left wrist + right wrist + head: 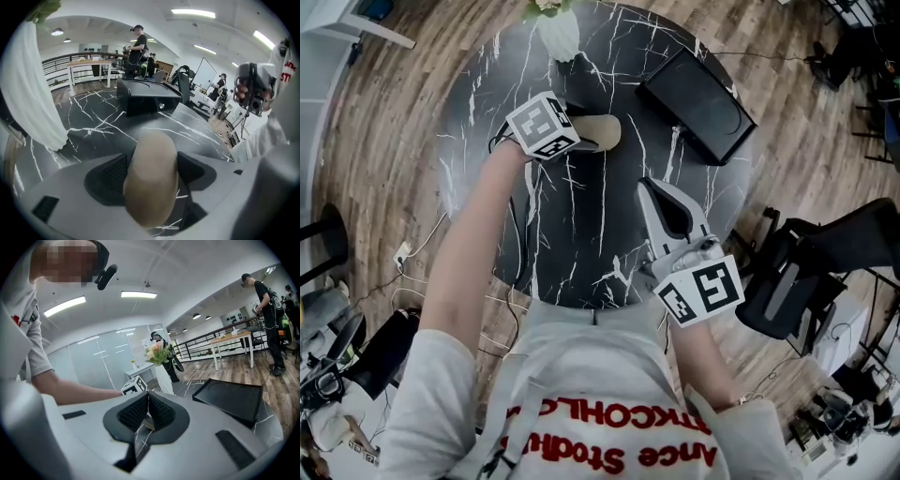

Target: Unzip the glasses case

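**Left fingers wide around the glasses case, right fingers closed and apart from it**

A beige, rounded oblong glasses case [607, 131] lay on the round black bench [591, 244] with white marble veining, in the upper middle of the head view. Its zip could not be made out in any view.

The left gripper [579, 129] reached in from the left of that frame, its marker cube [542, 125] just left of the case. In the left gripper view its dark ribbed fingers [105, 176] stood wide apart, with the near end of the case filling the gap between them. The pads sat close against both sides, yet no squeeze on the case showed.

The right gripper [656, 192] hung lower and right of centre in the head view, well apart from the case and pointing up the frame toward it. Its own marker cube [703, 291] was near the bench's lower edge. In the right gripper view its fingers [133, 411] were pressed together with nothing clamped between them. A sliver of beige showed beyond them, just below where the pads met.

A white ribbed vase [560, 33] with flowers stood at the top edge of the bench, above the case. A flat black rectangular box [698, 94] lay at the upper right, apart from both grippers. Around the bench was a wood-plank floor [394, 141], with a black office chair [806, 272] at the right of the frame.
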`<state>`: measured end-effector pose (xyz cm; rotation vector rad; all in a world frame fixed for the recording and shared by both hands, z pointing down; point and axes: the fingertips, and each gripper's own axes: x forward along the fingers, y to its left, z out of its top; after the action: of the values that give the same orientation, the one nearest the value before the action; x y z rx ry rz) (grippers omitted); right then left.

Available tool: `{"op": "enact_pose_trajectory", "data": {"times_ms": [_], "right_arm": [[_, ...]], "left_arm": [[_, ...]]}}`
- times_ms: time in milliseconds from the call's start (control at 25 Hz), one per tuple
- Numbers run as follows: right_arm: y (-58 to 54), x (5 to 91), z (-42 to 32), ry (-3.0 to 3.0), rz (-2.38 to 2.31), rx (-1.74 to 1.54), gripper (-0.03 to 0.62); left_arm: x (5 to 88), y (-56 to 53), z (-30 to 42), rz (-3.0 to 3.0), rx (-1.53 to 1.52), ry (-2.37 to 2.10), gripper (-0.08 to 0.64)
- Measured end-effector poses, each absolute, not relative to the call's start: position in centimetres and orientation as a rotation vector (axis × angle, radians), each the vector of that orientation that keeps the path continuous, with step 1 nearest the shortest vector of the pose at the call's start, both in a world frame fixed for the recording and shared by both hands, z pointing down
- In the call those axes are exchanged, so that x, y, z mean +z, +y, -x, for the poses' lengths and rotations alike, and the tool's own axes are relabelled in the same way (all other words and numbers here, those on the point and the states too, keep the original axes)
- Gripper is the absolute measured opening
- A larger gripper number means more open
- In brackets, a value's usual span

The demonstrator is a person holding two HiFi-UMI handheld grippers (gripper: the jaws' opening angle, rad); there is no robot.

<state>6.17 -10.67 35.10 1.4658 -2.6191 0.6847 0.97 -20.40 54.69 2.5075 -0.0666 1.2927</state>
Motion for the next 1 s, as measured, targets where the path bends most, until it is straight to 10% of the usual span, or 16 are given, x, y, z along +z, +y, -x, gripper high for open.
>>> {"op": "enact_pose_trajectory", "data": {"times_ms": [1000], "right_arm": [[-10.9, 55.0, -3.1, -2.310, -0.917, 0.536, 0.094]], "left_arm": [[54.9, -13.6, 1.4, -2.108, 0.888, -0.332, 0.298]]}}
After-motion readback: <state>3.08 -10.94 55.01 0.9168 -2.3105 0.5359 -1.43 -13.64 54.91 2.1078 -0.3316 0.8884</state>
